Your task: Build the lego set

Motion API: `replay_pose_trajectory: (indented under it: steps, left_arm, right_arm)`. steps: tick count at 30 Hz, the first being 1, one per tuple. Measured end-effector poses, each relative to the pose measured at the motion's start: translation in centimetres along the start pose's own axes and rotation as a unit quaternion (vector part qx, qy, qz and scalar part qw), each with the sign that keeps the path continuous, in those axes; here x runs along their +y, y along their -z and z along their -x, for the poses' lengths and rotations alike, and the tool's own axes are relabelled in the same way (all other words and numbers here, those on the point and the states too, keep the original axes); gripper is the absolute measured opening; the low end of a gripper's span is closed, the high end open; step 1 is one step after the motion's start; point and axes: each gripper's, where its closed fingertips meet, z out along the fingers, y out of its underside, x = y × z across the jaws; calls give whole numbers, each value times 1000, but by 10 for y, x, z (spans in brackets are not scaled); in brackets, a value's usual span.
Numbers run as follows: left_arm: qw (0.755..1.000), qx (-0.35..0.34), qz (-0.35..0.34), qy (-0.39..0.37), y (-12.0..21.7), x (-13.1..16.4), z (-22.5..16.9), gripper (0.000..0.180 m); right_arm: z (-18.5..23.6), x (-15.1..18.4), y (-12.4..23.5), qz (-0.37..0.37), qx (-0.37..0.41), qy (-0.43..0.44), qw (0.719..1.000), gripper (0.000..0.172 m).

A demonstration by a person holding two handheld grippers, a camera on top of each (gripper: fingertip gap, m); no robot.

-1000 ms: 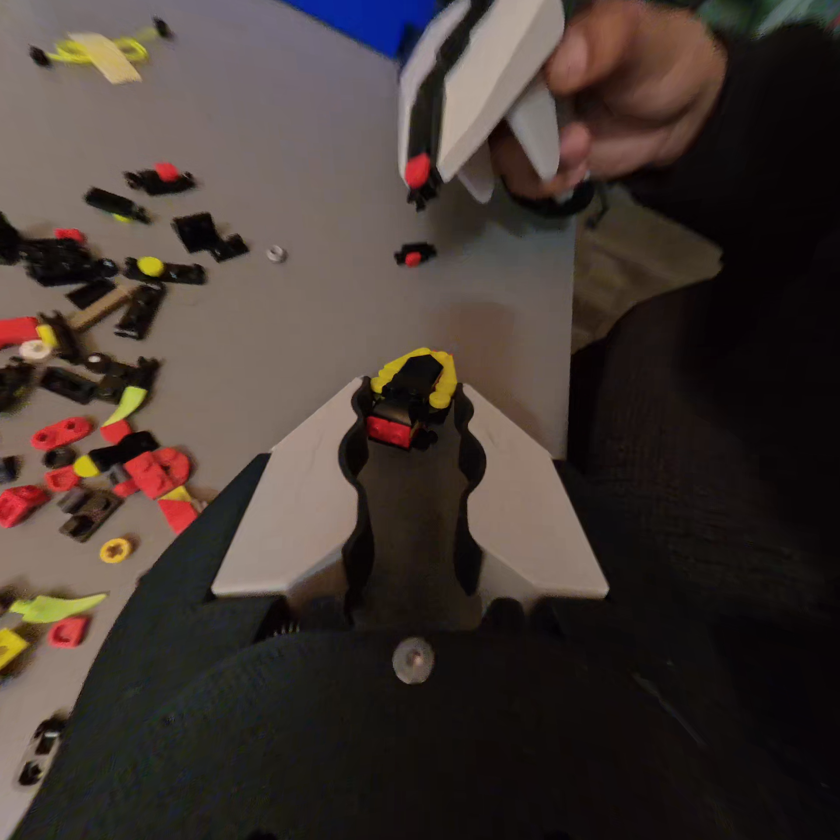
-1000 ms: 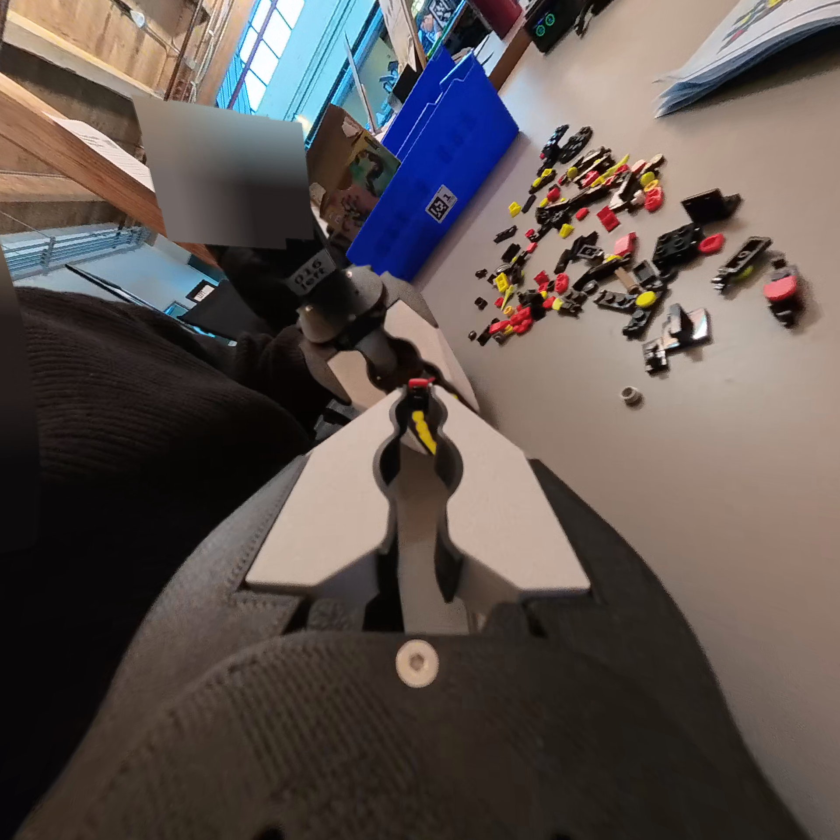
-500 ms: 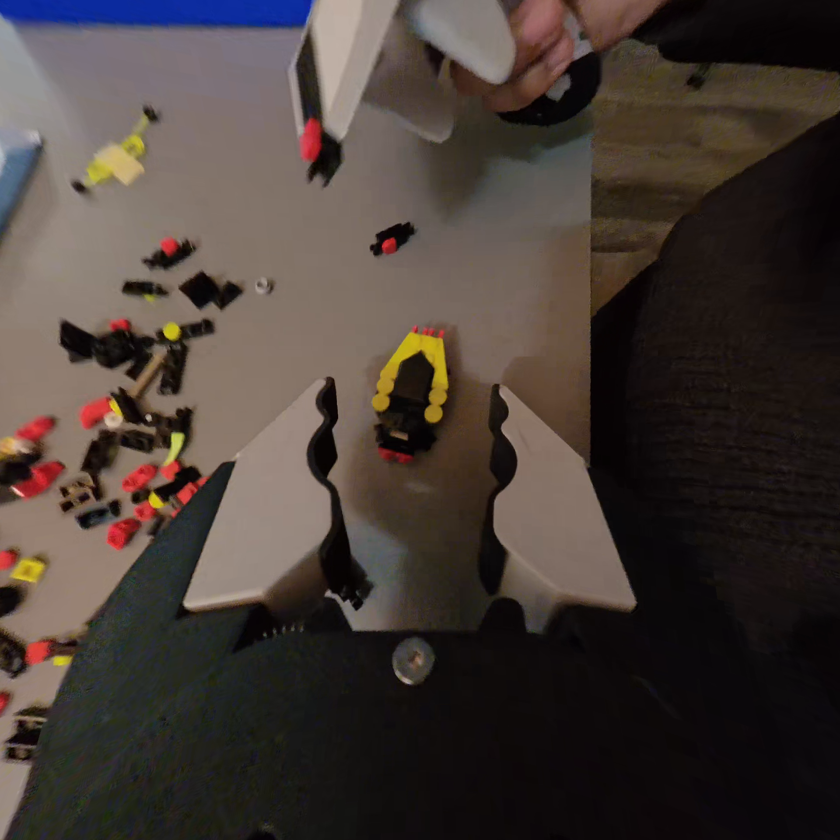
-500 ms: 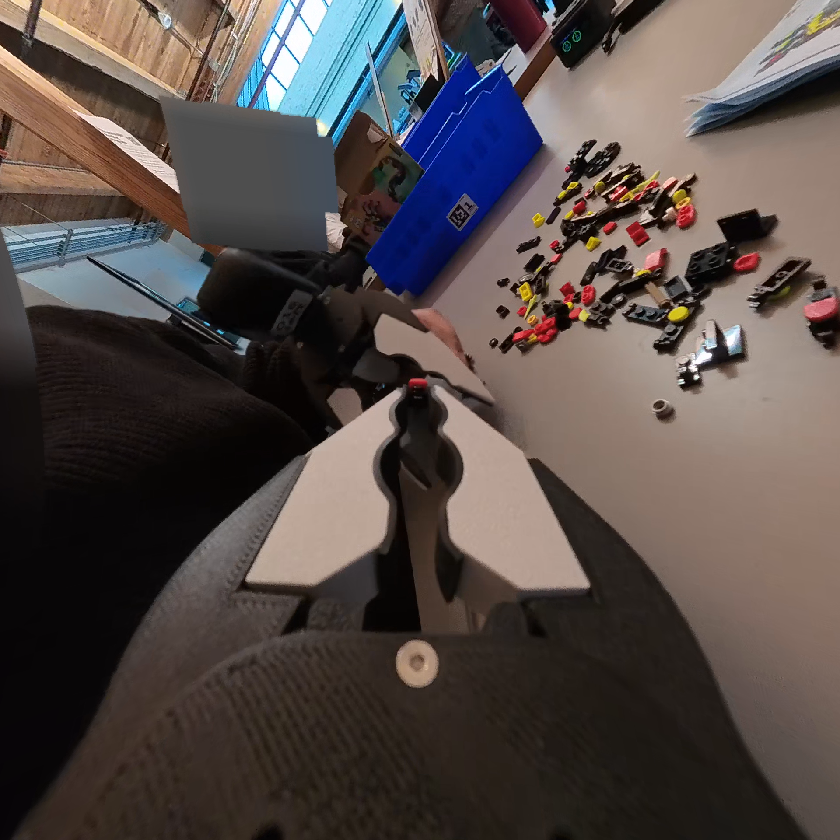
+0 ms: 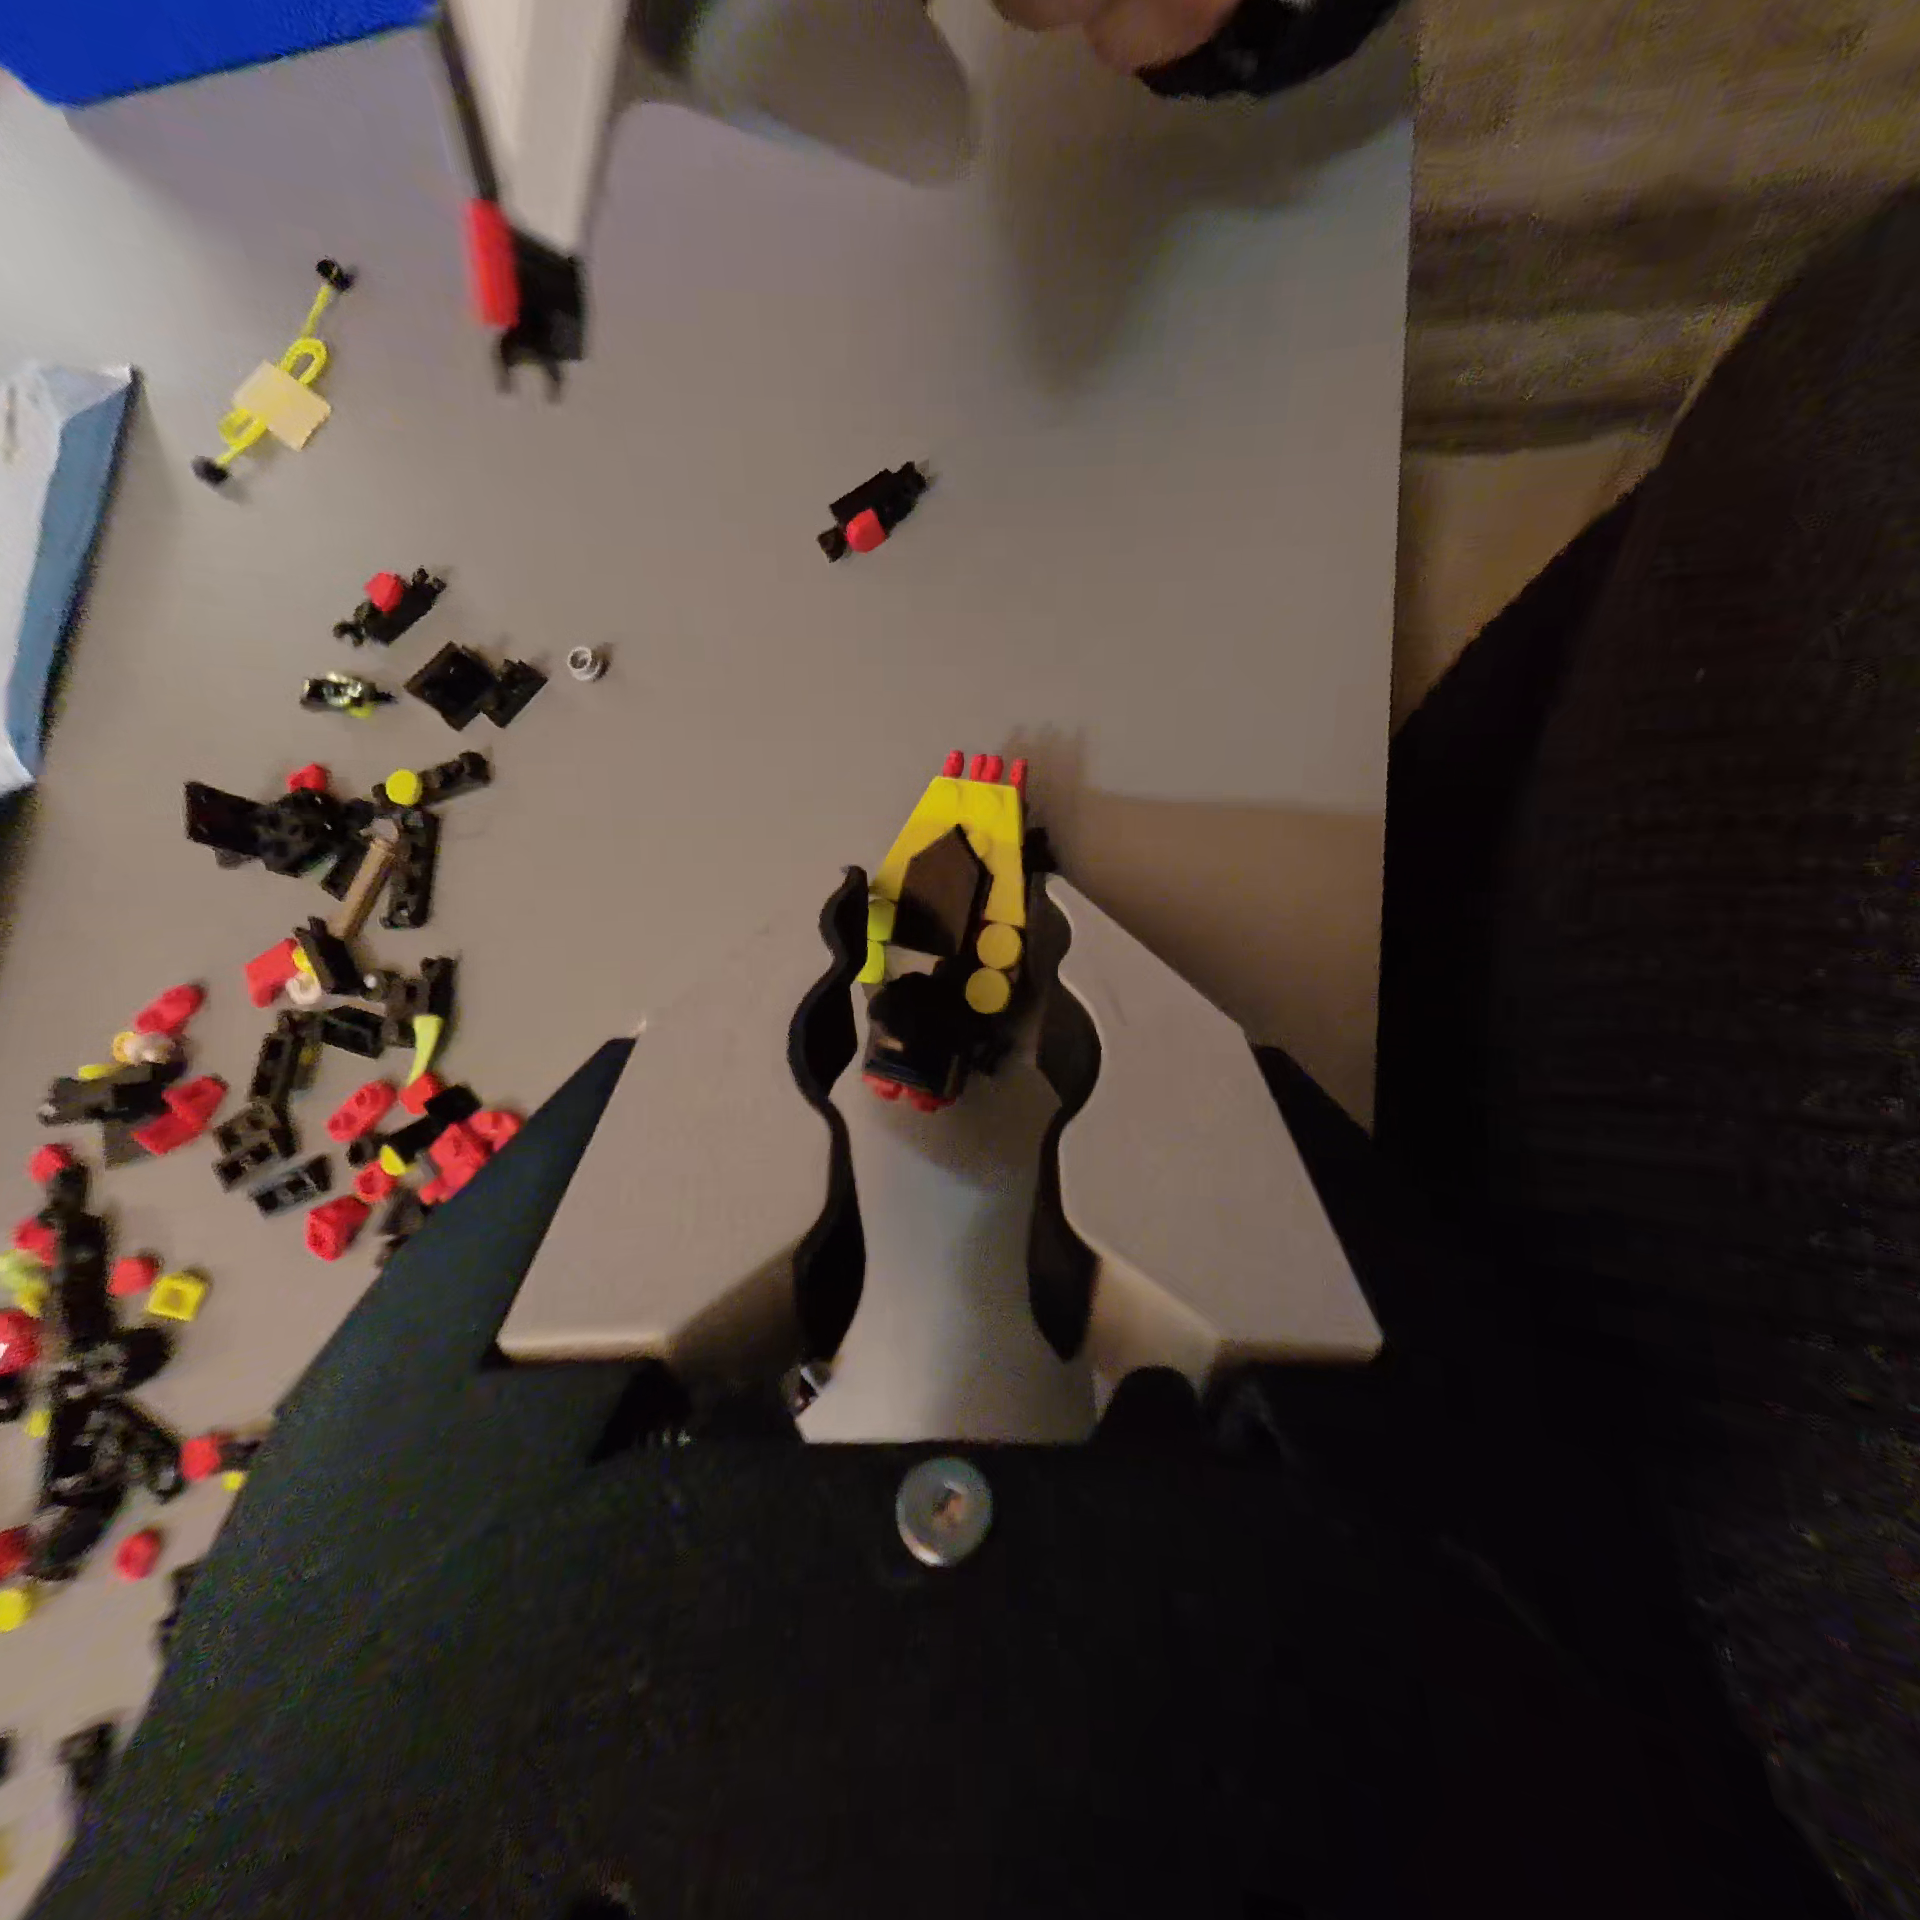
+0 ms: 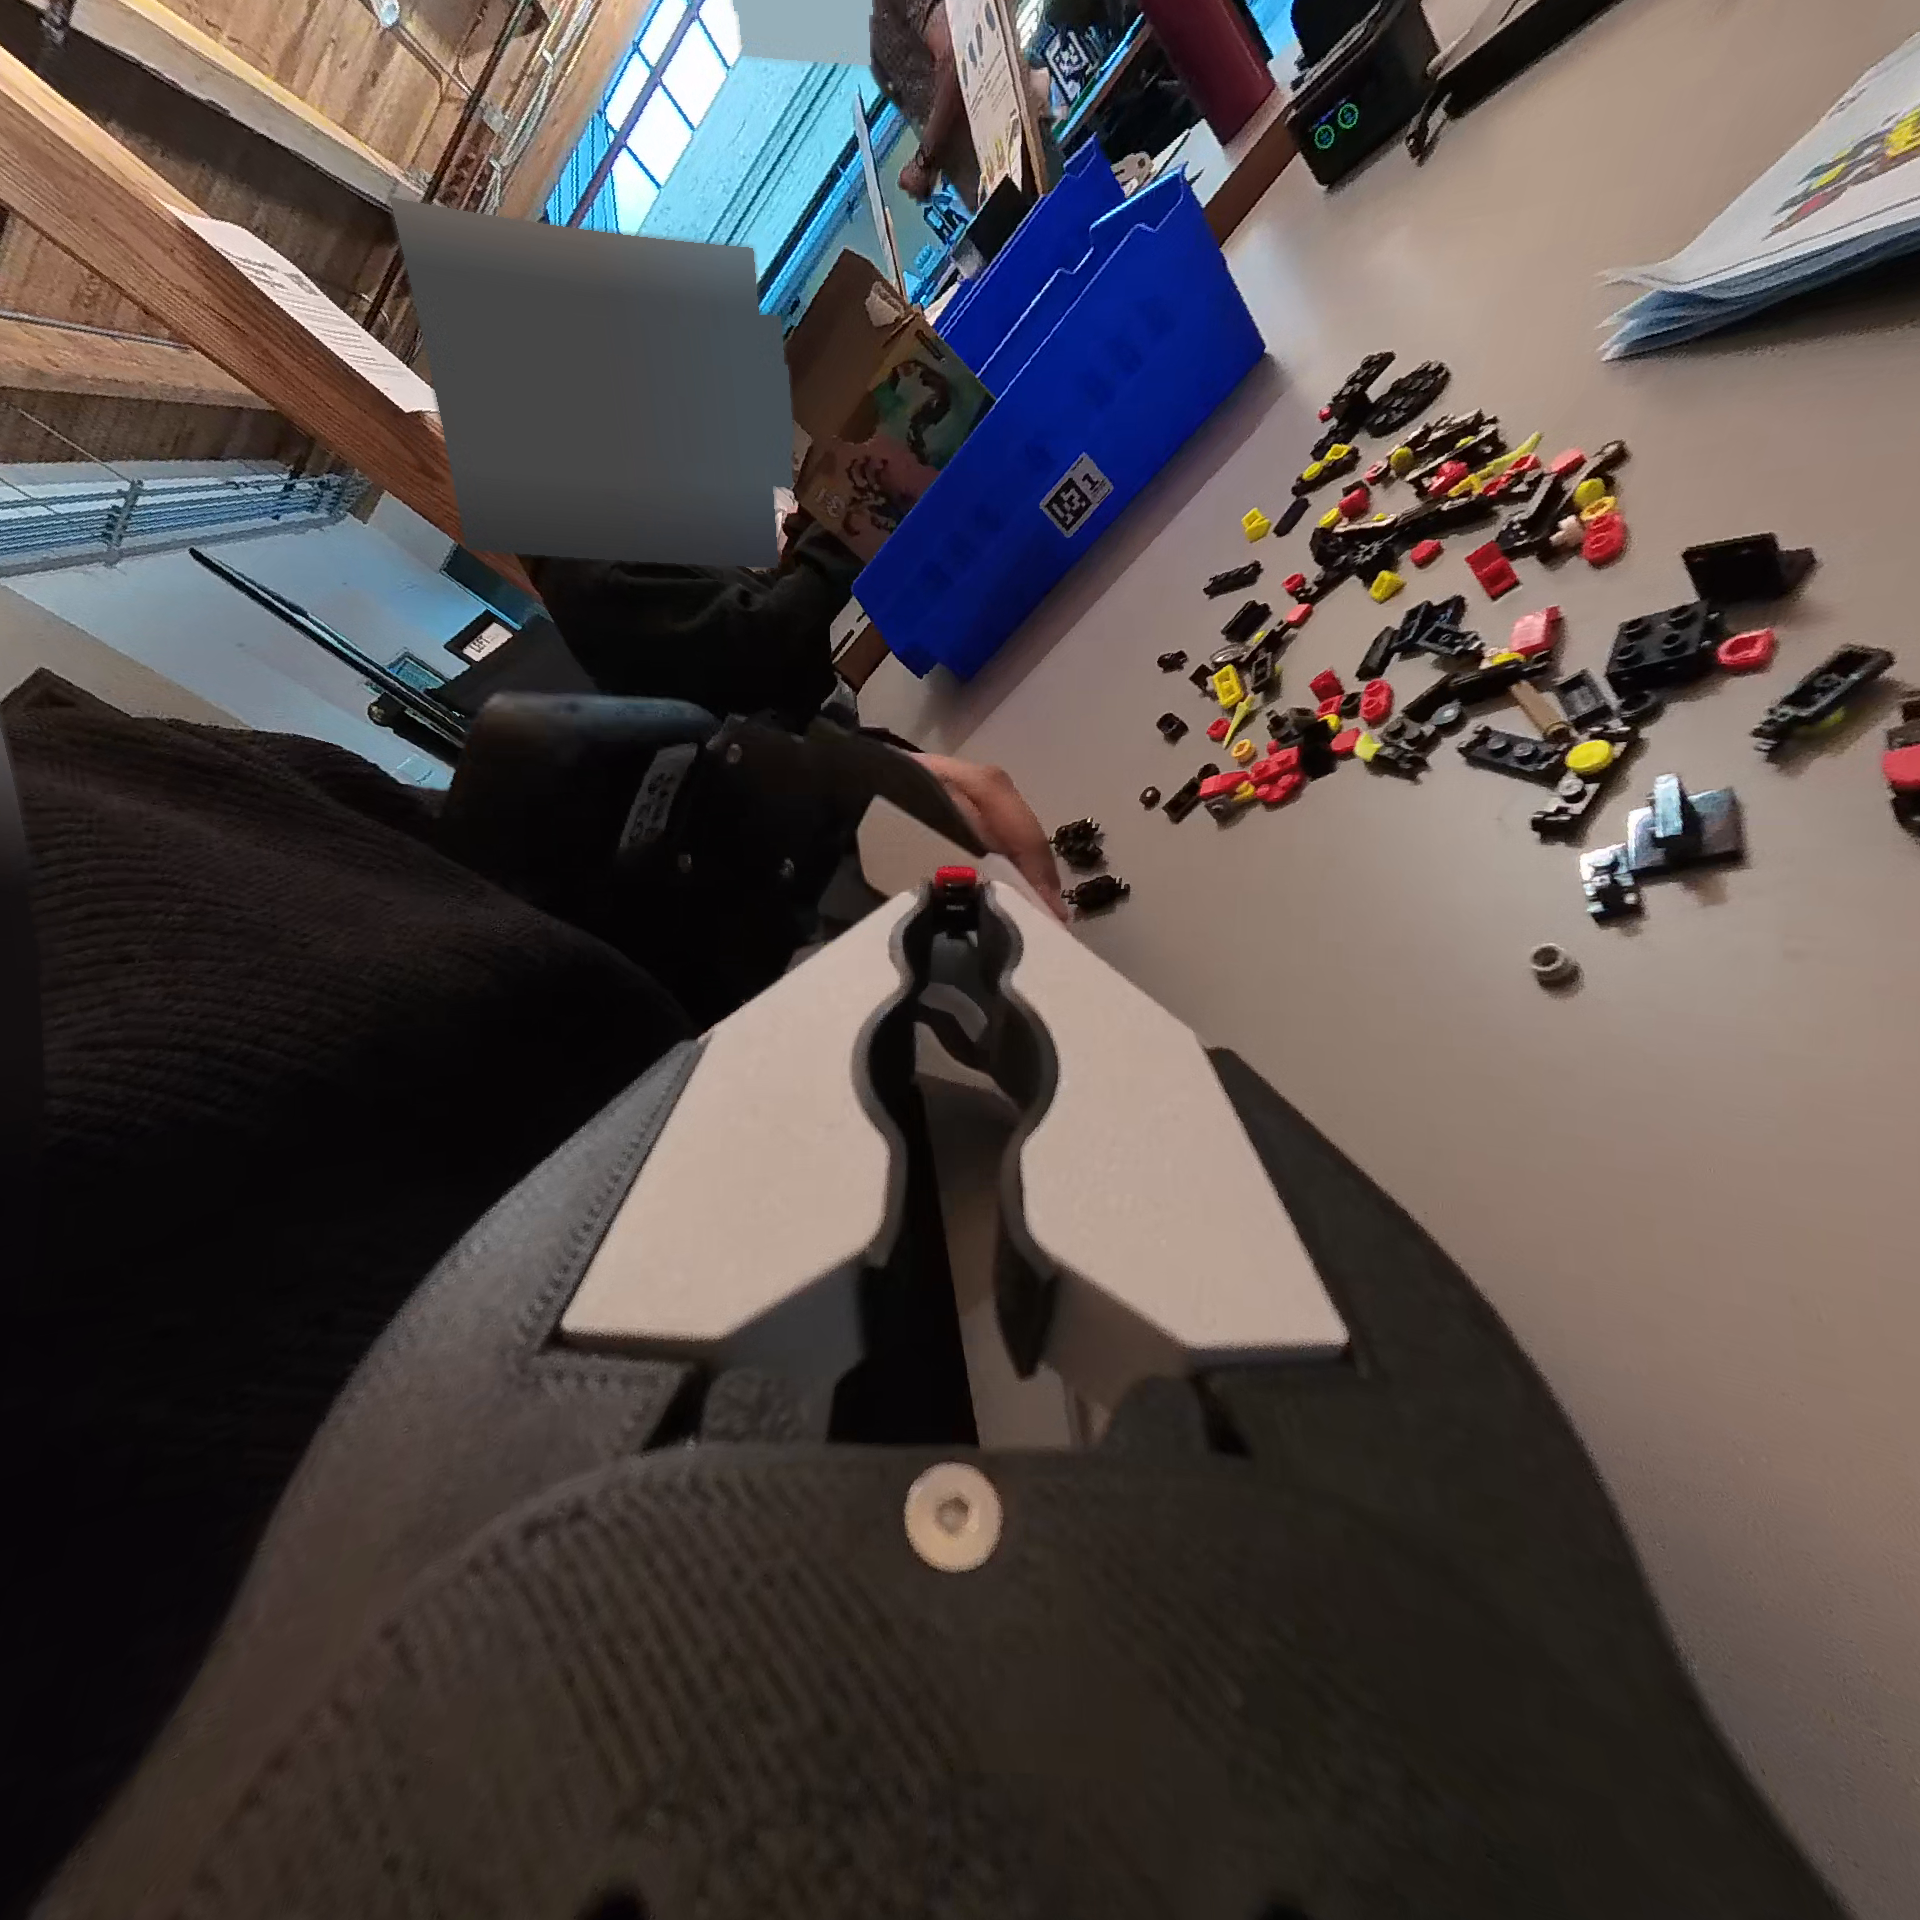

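In the left wrist view my left gripper (image 5: pixel 948 894) is shut on a small yellow and black brick model (image 5: pixel 966 821) with red studs at both ends. Both black pads press on its sides, and its nose points away from me, low over the grey table (image 5: pixel 1143 520). My right gripper (image 6: pixel 954 906) is shut on a small black piece with a red top (image 6: pixel 954 881). That piece also shows in the left wrist view (image 5: pixel 520 281), hanging above the table at the top left. In the right wrist view the left gripper's body (image 6: pixel 675 800) and a hand (image 6: pixel 987 810) lie just beyond it.
A heap of loose black, red and yellow bricks (image 5: pixel 291 1039) lies to the left. A small black and red piece (image 5: pixel 871 509), a grey ring (image 5: pixel 588 662) and a yellow string with a tan tag (image 5: pixel 275 400) lie apart. The table edge (image 5: pixel 1397 623) is close on the right. A blue bin (image 6: pixel 1060 457) and a booklet (image 6: pixel 1787 239) stand farther off. Spacing between my two grippers at the tips: around 10 centimetres.
The left gripper held the model, opened wide and left it lying on the table, then closed on its sides again. The right gripper kept its piece and drew away.
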Motion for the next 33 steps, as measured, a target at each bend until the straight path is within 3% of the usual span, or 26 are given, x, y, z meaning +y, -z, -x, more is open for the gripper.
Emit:
replay_pose_trajectory:
  steps: [4,7,10,14,24,29,33]
  left_arm:
    - [986,55,-55,149,11,-9,13,27]
    - [948,105,-121,274,27,-20,30,28]
    - [914,139,-166,345,40,-23,44,28]
    - [896,155,-187,371,46,-24,49,28]
    - [894,175,-193,364,49,-27,43,28]
    - [873,207,-215,385,55,-33,42,27]
    - [839,266,-246,406,66,-46,35,27]
  right_arm:
    - [-11,8,1,28,33,7,999,6]
    - [-32,31,0,100,93,32,990,6]
    - [-43,49,-5,163,130,82,975,6]
    - [-59,74,-7,246,183,160,938,6]
    - [-60,75,-2,278,206,247,905,6]
    - [-46,56,-4,228,186,267,918,22]
    - [-7,29,-12,120,90,244,958,29]
